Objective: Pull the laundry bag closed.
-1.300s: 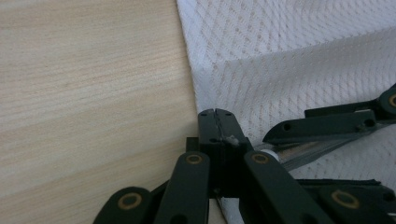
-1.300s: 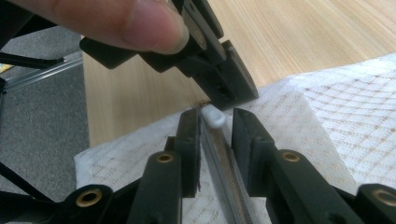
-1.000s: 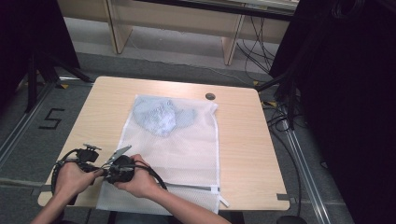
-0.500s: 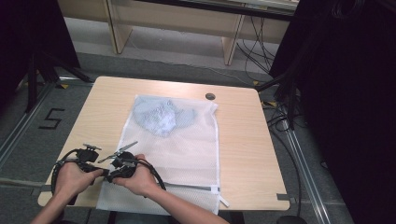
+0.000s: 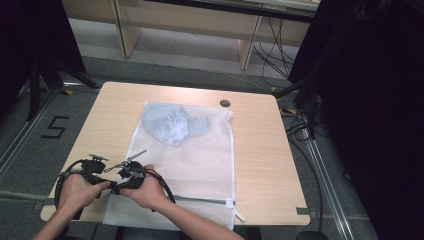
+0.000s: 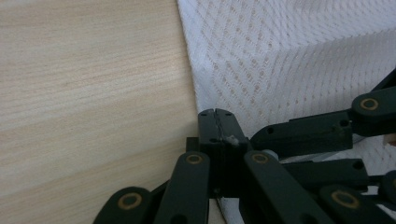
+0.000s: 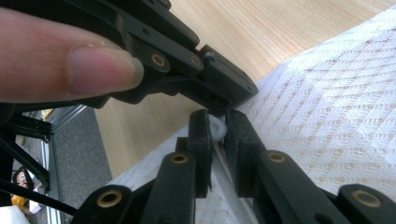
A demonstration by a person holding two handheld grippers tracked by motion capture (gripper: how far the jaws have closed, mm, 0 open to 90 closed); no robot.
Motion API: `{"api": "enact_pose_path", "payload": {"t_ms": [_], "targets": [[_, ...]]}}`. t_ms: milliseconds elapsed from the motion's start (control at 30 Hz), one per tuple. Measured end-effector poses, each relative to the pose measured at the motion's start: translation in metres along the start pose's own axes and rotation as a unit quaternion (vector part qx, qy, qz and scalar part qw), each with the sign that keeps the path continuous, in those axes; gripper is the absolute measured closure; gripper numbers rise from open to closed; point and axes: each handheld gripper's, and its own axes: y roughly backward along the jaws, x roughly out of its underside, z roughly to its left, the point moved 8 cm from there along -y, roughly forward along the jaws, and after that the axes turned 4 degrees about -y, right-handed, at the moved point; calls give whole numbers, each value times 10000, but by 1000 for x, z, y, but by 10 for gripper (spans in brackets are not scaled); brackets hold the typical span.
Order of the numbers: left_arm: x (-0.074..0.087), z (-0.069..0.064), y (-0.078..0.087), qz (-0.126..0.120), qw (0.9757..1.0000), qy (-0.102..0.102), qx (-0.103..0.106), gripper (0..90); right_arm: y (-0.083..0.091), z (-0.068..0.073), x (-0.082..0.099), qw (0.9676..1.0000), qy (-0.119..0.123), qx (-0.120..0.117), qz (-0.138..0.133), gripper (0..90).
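A white mesh laundry bag (image 5: 187,150) is laid flat on the light wooden tabletop (image 5: 255,145), reaching from near the far edge to the near edge, where its end hangs slightly over. A crumpled pale blue garment (image 5: 172,125) is seen through the mesh at the far end of the bag. Along the near end a zipper (image 5: 200,200) runs parallel to the near edge of the tabletop.

Both tools are brought together at the bag's near left corner. The left gripper (image 6: 217,122) is held with its jaws pressed together at the left edge of the mesh; a small white bit (image 6: 230,138) shows beside them, but whether fabric is actually pinched cannot be told. The right gripper (image 7: 215,128) has just been closing: against the picture half a second earlier its jaws stand narrower, and they are now clamped on a small white zipper pull (image 7: 216,127), with the zipper tape running down between them. A fingertip (image 7: 88,63) of the left hand rests on the left gripper's linkage in the right gripper view.

The closing grip suggests the pull has been secured. With the corner apparently steadied by the left tool, the zipper is judged ready to be drawn along the near edge toward the right corner.
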Motion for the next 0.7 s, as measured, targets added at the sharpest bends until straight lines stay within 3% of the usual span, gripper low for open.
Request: {"api": "enact_pose_path", "payload": {"t_ms": [33, 67, 100, 233, 267, 467, 500, 600, 667, 700], "targets": [[0, 0, 0, -19, 10000, 4, 10, 900, 0, 0, -1, 10000, 31, -12, -19, 819], [0, 0, 0, -5, 10000, 2, 9, 900, 0, 2, -1, 9999, -123, -26, -6, 817], [0, 0, 0, -6, 10000, 7, 3, 900, 1, -1, -1, 9999, -93, 87, -28, 813], [0, 0, 0, -2, 10000, 8, 6, 900, -1, -1, -2, 10000, -32, -16, -32, 805], [0, 0, 0, -1, 10000, 9, 9, 900, -1, 0, -2, 9998, -178, -7, -5, 805], [0, 0, 0, -22, 10000, 3, 10, 900, 0, 1, -1, 9999, -133, 76, 0, 847], [0, 0, 0, 1, 10000, -8, 1, 900, 1, 4, 0, 9998, -209, -33, 5, 858], [1, 0, 0, 18, 10000, -70, -23, 900, 2, 5, -1, 9998, -51, 180, -83, 865], [0, -2, -1, -110, 9999, -76, -48, 900, 2, 5, 0, 9998, -107, 160, -93, 866], [1, -2, -1, -102, 9997, -201, -73, 900, 3, 5, 1, 9997, -146, 152, -110, 866]]}}
